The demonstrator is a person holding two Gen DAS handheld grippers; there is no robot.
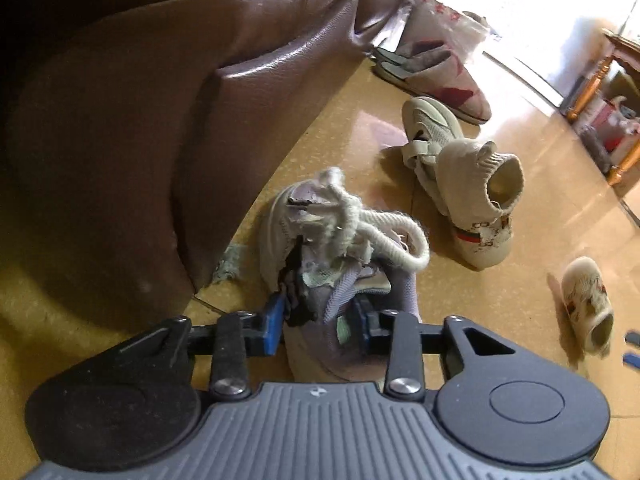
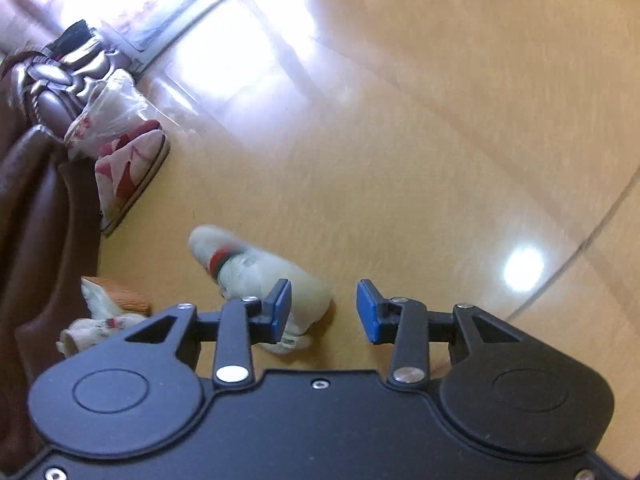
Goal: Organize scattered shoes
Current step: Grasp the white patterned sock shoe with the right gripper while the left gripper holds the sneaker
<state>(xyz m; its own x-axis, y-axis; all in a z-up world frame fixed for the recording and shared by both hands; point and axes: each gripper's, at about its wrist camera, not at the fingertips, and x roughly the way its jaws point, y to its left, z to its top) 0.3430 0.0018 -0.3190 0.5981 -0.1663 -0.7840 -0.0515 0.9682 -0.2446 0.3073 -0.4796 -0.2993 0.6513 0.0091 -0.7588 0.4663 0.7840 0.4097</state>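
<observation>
Left gripper (image 1: 320,320) is clamped on a worn grey sneaker (image 1: 344,276), its blue pads pressed against either side of the shoe's collar, thick frayed laces (image 1: 384,232) spilling over the top. In the left wrist view the sneaker sits close to the foot of a brown leather sofa (image 1: 160,120), which fills the upper left of the frame, above a glossy tan tiled floor (image 1: 540,220). Beyond the sneaker, toward the middle of the floor, a beige knit sock-style shoe (image 1: 476,200) with a red and green stripe leans against a pale strapped sandal (image 1: 428,128). Farther back, next to the sofa's corner, lies a red and cream patterned slipper (image 1: 448,84), with a plastic bag (image 1: 452,16) behind it. A small white children's shoe (image 1: 588,300) lies apart near the right edge, and wooden furniture legs (image 1: 596,80) stand at the far right. In the right wrist view, which is blurred, the right gripper (image 2: 324,312) hangs with its jaws apart and nothing between them, above the floor (image 2: 440,140). Just past its left finger lies a beige shoe with a red and green band (image 2: 256,272). At the left edge, along the sofa (image 2: 36,220), sit the patterned slipper (image 2: 128,176) and, nearer the gripper, some pale shoes (image 2: 108,312) too indistinct to tell apart.
</observation>
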